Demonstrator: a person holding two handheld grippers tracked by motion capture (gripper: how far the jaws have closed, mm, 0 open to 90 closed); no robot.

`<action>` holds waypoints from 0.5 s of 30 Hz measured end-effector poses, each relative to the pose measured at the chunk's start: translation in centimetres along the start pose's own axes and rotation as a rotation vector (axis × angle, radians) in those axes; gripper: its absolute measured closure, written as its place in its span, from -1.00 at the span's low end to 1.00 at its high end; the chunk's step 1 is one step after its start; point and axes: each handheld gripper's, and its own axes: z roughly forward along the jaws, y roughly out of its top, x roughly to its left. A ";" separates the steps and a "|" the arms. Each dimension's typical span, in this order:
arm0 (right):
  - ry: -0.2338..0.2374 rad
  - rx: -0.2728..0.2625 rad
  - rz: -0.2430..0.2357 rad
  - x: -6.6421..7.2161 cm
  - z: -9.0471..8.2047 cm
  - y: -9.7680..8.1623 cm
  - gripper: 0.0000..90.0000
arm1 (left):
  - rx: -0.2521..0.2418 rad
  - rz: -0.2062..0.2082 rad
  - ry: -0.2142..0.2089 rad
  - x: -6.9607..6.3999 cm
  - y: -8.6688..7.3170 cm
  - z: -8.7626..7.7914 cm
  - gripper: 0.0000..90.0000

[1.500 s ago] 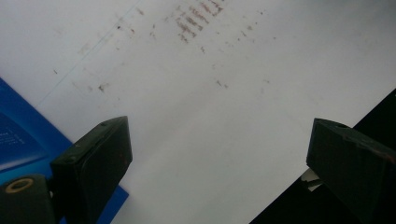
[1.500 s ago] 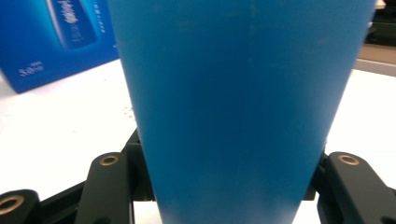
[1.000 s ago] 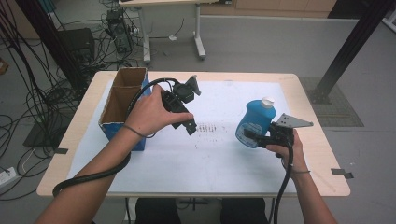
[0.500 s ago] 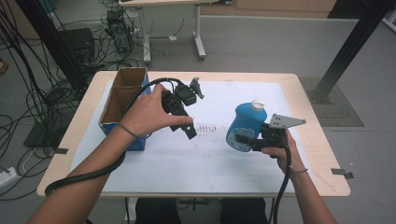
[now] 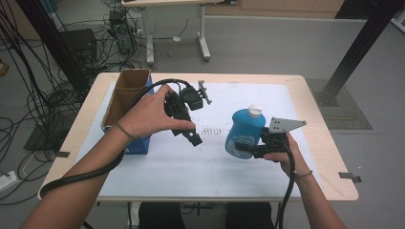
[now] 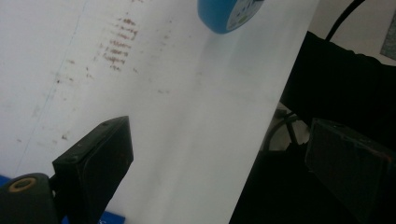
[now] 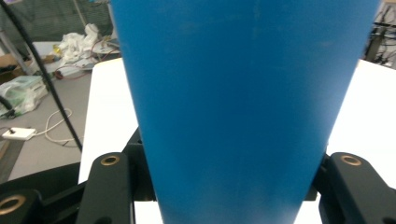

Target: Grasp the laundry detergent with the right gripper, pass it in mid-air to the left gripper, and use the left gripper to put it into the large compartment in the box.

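Note:
A blue bottle [image 5: 245,131] with a white cap [image 5: 255,109] is over the right middle of the white mat [image 5: 167,167], leaning a little. My right gripper [image 5: 249,147] is shut on its lower body from the near right side. In the right gripper view the bottle's blue wall [image 7: 243,102] sits between the two black jaws. My left gripper [image 5: 192,137] hovers over the mat's middle, left of the bottle, pointing down and toward the near side. Its jaws stand wide open around nothing [image 6: 219,158], and the bottle's base [image 6: 226,14] is farther off.
An open cardboard box [image 5: 125,98] with a blue side stands at the table's left edge. Brown smudges [image 5: 210,130] mark the mat between the grippers. A desk leg and cables are on the floor behind, and a black post [image 5: 358,47] stands at the far right.
My right gripper has carried the blue bottle leftward, toward the mat's middle and the left gripper. The left hand has stayed about where it was.

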 end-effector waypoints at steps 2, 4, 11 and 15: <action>0.014 0.005 -0.004 0.0 0.1 0.2 -0.07 | 0.003 0.012 -0.004 0.0 0.2 -0.2 -0.82; 0.031 0.013 -0.012 -0.1 0.4 0.4 -0.07 | 0.003 0.030 -0.005 -0.1 0.2 -0.3 -0.82; 0.089 0.047 -0.045 -0.1 1.3 1.3 -0.07 | -0.004 0.089 -0.027 -0.1 0.5 -0.9 -0.82; 0.108 0.058 -0.049 0.0 2.0 1.7 -0.07 | 0.002 0.113 -0.025 -0.6 1.0 -1.0 -0.82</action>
